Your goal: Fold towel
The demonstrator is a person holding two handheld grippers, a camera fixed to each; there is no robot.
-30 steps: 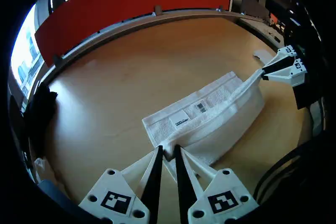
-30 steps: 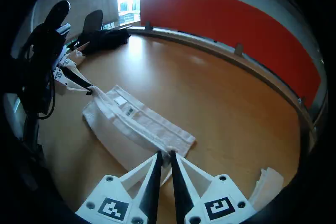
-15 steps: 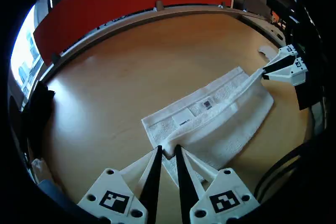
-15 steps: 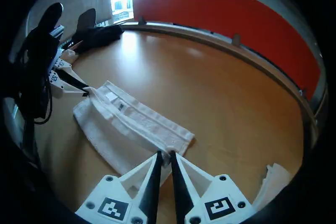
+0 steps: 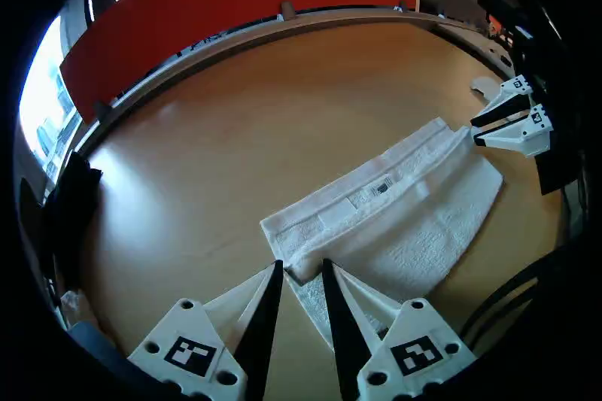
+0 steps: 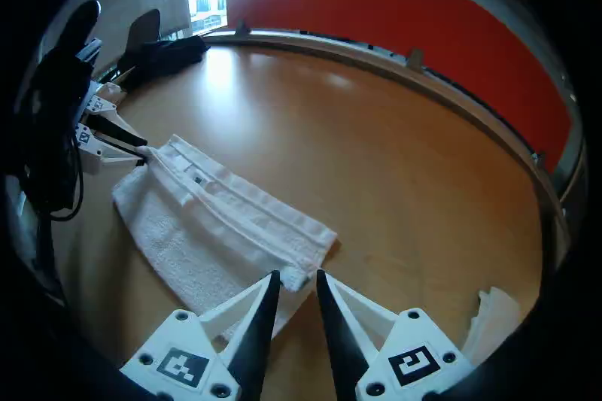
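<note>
Left gripper view: we see the left gripper [image 5: 299, 271] low in the picture with its two fingers parted. The near corner of the towel [image 5: 391, 209] lies between the tips, and neither finger clamps it. The towel is white and lies flat on the wooden table [image 5: 218, 145], running slantwise from this gripper toward the right gripper [image 5: 475, 132] at the far right edge. A narrower folded layer with a hemmed band and a small label lies along its far side, over a wider terry layer. The right gripper's fingers also stand apart, their tips just beside the far corner of the towel; we cannot tell whether they touch it. A red partition [image 5: 226, 2] runs along the far edge of the table, and a dark object [image 5: 71, 198] sits at the left. In the right gripper view we note the same layout from the other end: the right gripper's fingers are spread with a towel corner lying loose between the tips, and the left gripper sits at the left by the far corner, fingers apart. A black bag [image 6: 162, 51] rests at the far left of the table, and a white cloth [image 6: 489, 318] lies at the lower right.
</note>
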